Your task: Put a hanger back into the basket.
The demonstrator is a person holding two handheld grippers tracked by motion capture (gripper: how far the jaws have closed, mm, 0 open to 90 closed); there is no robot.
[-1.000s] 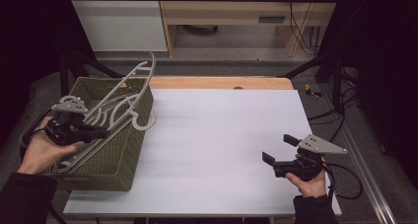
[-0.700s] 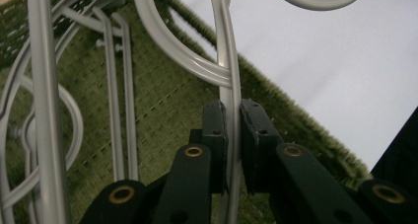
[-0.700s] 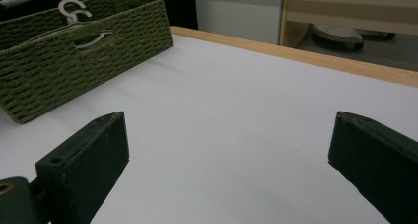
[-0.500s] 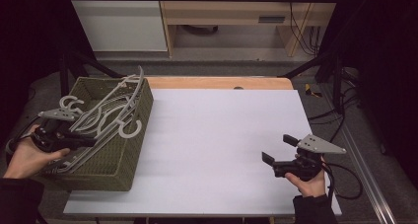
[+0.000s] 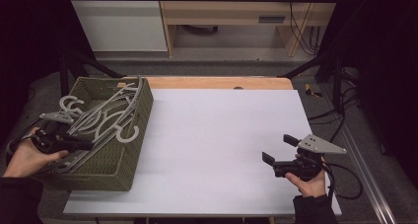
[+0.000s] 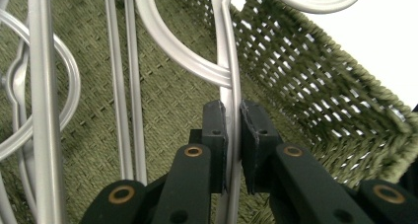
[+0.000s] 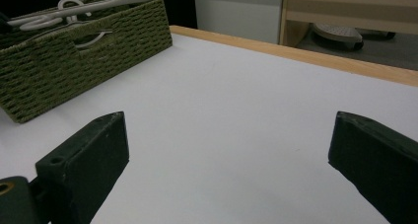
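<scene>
The room around me is dark, with a pale cabinet [image 5: 117,21] and a wooden shelf unit [image 5: 231,17] at the back and black cables [image 5: 298,21] hanging by it. My worktop [image 5: 222,150] is big, white and smooth, with a strip of bare wood along its far edge. Most of it has nothing on it.

At the left edge of the worktop sits a green woven basket [image 5: 129,150]. Grey plastic hangers [image 5: 106,118] lie in a pile inside it, and some hooks poke over the rim. In my left gripper view I see the basket's woven floor and wall [image 6: 315,76] under the hangers.

My left gripper [image 5: 84,145] reaches into the basket. Its jaws are pressed tight on one thin grey hanger bar [image 6: 232,110], which runs straight up between the pads.

My right gripper [image 5: 277,150] rests low over the white worktop near the right front corner, far from the basket. Its jaws stand wide apart with nothing between them.
</scene>
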